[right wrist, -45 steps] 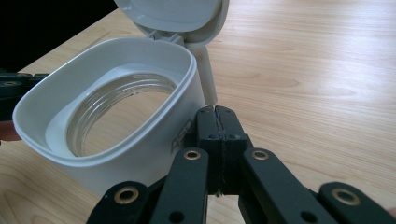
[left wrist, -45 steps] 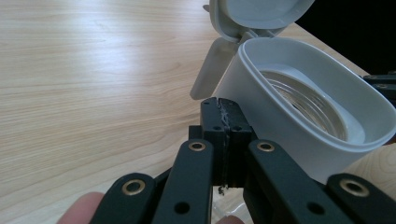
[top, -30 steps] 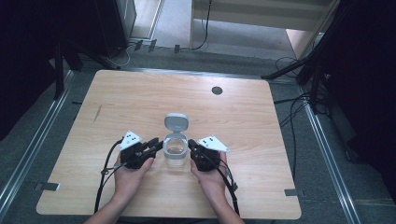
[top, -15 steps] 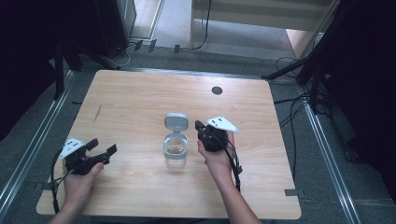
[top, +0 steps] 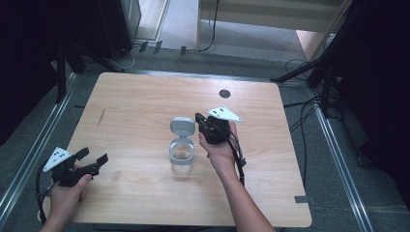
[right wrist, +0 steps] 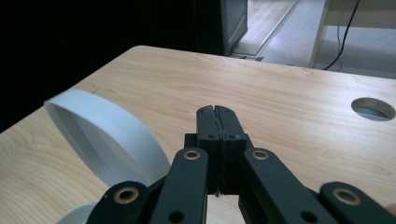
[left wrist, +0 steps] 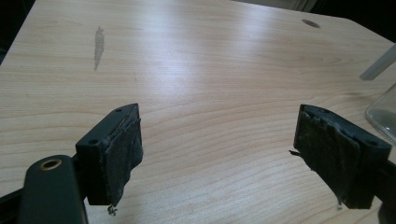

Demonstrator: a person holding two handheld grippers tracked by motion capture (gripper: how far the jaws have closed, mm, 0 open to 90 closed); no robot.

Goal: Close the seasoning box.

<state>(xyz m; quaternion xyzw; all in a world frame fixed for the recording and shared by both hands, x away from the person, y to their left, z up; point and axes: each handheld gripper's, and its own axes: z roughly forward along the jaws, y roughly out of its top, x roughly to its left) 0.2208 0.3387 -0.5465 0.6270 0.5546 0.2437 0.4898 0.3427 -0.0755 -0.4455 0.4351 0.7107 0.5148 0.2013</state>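
Left gripper (top: 92, 159) near table (top: 145, 96) edge, jaws apart.

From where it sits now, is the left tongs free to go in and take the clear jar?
Probably yes: the left tongs are open, with bare table between them and the jar.

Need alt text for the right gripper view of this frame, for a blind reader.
The right gripper has its two black jaws pressed shut on nothing, above a wooden table. A tilted white lid stands just to their left, and a round hole shows at the right.
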